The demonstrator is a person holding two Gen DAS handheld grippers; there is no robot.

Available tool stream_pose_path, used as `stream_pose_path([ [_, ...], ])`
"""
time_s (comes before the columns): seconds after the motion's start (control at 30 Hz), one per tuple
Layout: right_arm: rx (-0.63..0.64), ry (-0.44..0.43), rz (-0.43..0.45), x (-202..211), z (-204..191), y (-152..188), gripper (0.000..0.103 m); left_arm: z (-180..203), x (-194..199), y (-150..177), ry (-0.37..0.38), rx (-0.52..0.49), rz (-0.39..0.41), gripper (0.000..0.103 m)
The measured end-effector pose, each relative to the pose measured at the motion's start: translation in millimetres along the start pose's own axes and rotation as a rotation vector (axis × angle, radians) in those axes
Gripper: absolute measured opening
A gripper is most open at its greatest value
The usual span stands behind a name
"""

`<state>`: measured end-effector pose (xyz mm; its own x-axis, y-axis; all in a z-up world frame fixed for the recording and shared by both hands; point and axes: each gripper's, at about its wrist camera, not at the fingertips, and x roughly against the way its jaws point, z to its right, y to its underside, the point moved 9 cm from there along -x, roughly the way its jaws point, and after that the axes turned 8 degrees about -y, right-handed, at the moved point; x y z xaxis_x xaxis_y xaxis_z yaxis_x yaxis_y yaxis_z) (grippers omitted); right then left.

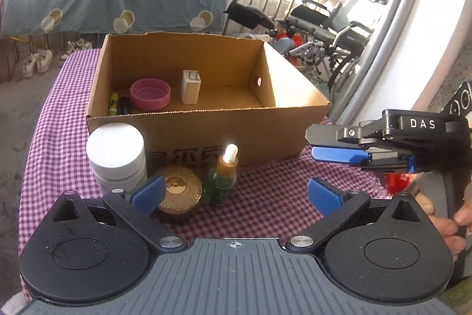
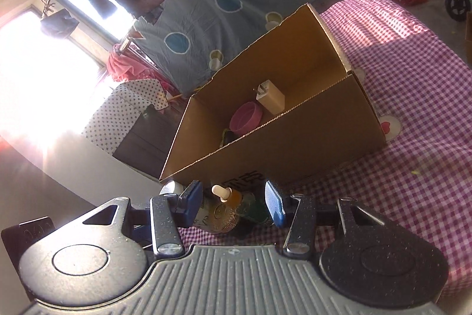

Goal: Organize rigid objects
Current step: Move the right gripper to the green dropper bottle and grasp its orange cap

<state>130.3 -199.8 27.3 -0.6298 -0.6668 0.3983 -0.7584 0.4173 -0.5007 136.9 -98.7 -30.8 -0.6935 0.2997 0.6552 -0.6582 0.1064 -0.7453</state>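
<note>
Just in front of the cardboard box (image 1: 206,135) on the checked cloth (image 1: 265,197) stand a white jar (image 1: 116,155), a gold lid (image 1: 178,191) and a green dropper bottle (image 1: 221,179); the left gripper (image 1: 233,198) gapes wide and empty near them; the right gripper (image 2: 234,205) is partly spread, gripping nothing, the bottle seen between its fingers; inside the box lie a pink cap (image 1: 150,93) and a white charger (image 1: 191,87).

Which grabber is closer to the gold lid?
Left. The left gripper has the gold lid just inside its open fingers; the right gripper hangs off to the side.
</note>
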Motion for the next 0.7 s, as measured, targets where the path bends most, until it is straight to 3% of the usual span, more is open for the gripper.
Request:
stream_pose_path([
  [0.2,0.21,0.042,-0.072,-31,-22,6,0.05,21,-29,20,-0.1,-0.193,0.042,0.102],
  [0.47,0.35,0.07,-0.17,-75,-33,13,0.04,18,-41,16,-0.125,-0.191,0.114,0.095],
  [0.53,0.382,0.075,-0.18,-82,-33,14,0.031,17,-43,16,-0.125,-0.187,0.115,0.091],
  [0.6,0.398,0.08,-0.187,-85,-31,15,0.028,17,-45,18,-0.133,-0.196,0.114,0.077],
  [0.7,0.384,0.062,-0.187,-85,-27,15,0.022,19,-49,18,-0.148,-0.217,0.112,0.07],
])
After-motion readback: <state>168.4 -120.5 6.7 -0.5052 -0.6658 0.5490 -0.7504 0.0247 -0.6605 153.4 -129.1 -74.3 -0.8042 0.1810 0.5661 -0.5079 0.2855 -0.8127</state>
